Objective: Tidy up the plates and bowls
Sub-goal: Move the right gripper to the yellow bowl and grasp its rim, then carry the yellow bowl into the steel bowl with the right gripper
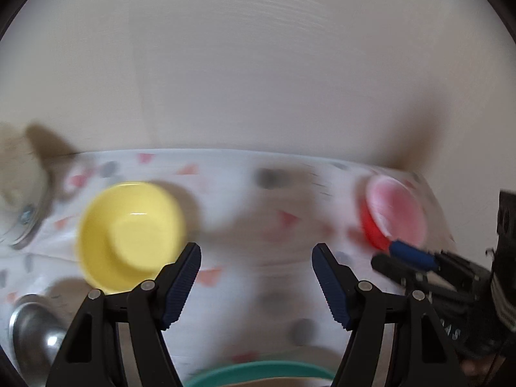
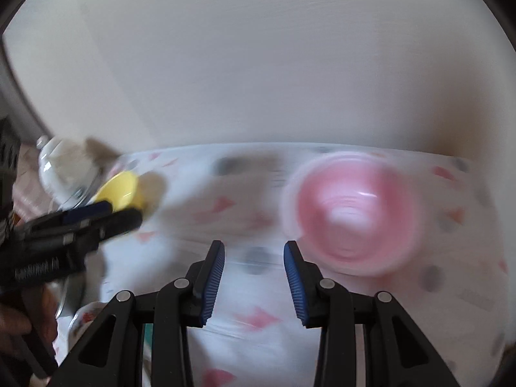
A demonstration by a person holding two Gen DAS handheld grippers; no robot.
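Note:
A yellow bowl [image 1: 130, 233] sits on the patterned cloth just left of my left gripper [image 1: 256, 285], which is open and empty. It also shows in the right wrist view [image 2: 121, 192]. A pink bowl [image 2: 354, 211] with a white rim stands just right of and beyond my right gripper [image 2: 254, 279], which is open and empty. In the left wrist view the pink bowl [image 1: 395, 213] looks red outside, with the right gripper's fingers [image 1: 409, 254] beside it. A teal plate rim [image 1: 258, 374] lies below the left gripper. Both views are blurred.
A steel bowl [image 1: 32, 332] sits at the lower left. A clear plastic bottle [image 2: 64, 167] lies at the far left near the yellow bowl. A white cloth [image 2: 251, 325] with pink and grey shapes covers the table. A pale wall [image 1: 258, 64] stands behind.

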